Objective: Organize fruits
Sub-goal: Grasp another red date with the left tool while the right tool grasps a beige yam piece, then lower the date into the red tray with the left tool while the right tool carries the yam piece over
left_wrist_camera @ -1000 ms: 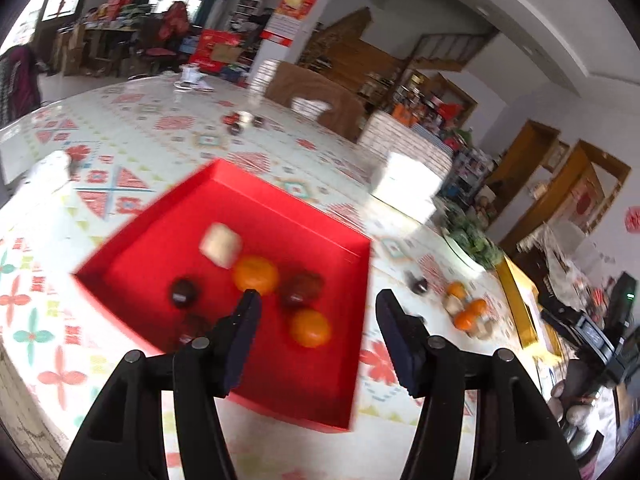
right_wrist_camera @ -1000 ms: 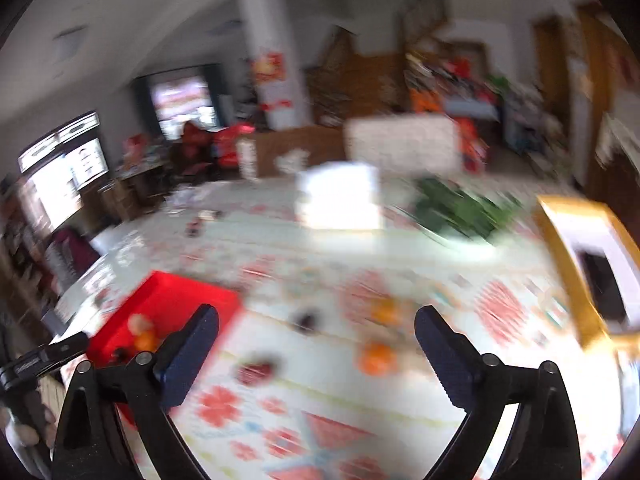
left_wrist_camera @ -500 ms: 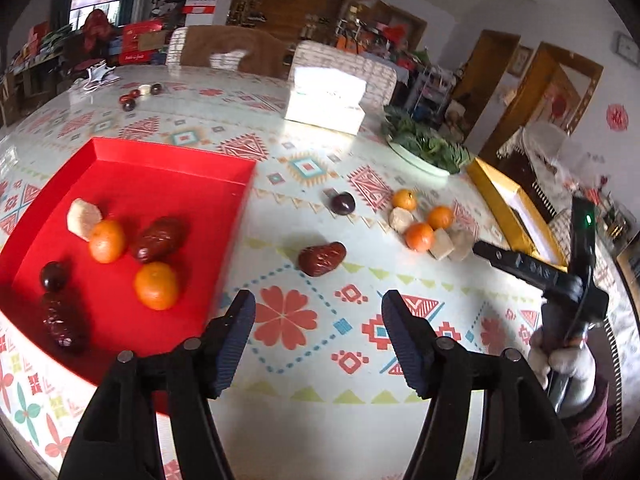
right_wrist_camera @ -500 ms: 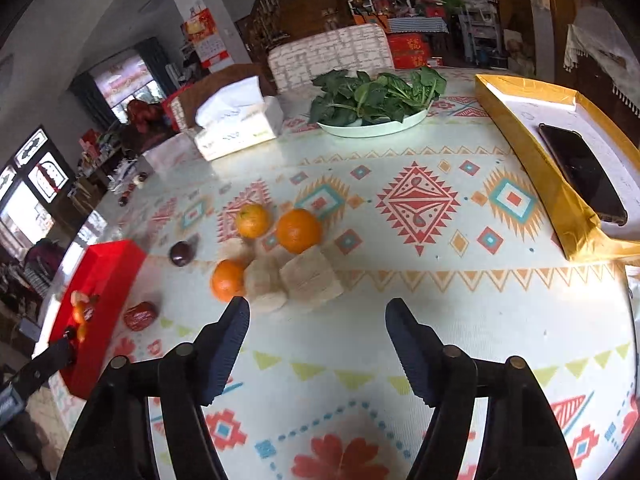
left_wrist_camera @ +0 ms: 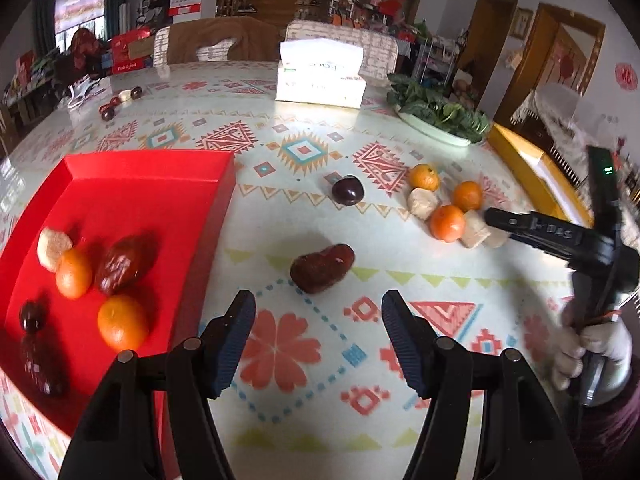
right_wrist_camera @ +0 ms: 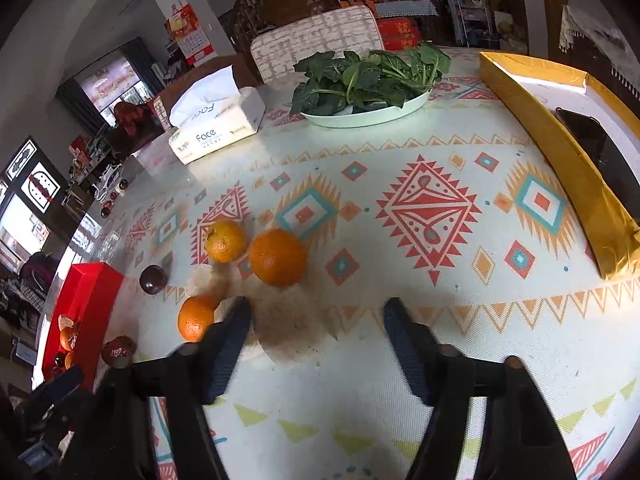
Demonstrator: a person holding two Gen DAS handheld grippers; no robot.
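A red tray [left_wrist_camera: 120,184] at the left holds several fruits: two oranges, red dates, dark plums and a beige chunk. My left gripper [left_wrist_camera: 318,312] is open and empty, just in front of a red date [left_wrist_camera: 322,267] on the tablecloth. Beyond lie a dark plum [left_wrist_camera: 347,190], three oranges [left_wrist_camera: 447,222] and beige chunks [left_wrist_camera: 422,202]. My right gripper [right_wrist_camera: 316,312] is open and empty, right over a blurred beige chunk [right_wrist_camera: 288,320], with oranges [right_wrist_camera: 277,257] just beyond. The red tray [right_wrist_camera: 86,300] shows at the far left.
A tissue box [left_wrist_camera: 320,76], a plate of greens [left_wrist_camera: 438,114] and a yellow box [left_wrist_camera: 532,176] with a phone [right_wrist_camera: 600,148] stand at the back and right. Small fruits [left_wrist_camera: 120,100] lie at the far left of the table.
My left gripper has swung from over the red tray to the red date on the cloth. My right gripper has moved down close to the oranges and beige chunks.
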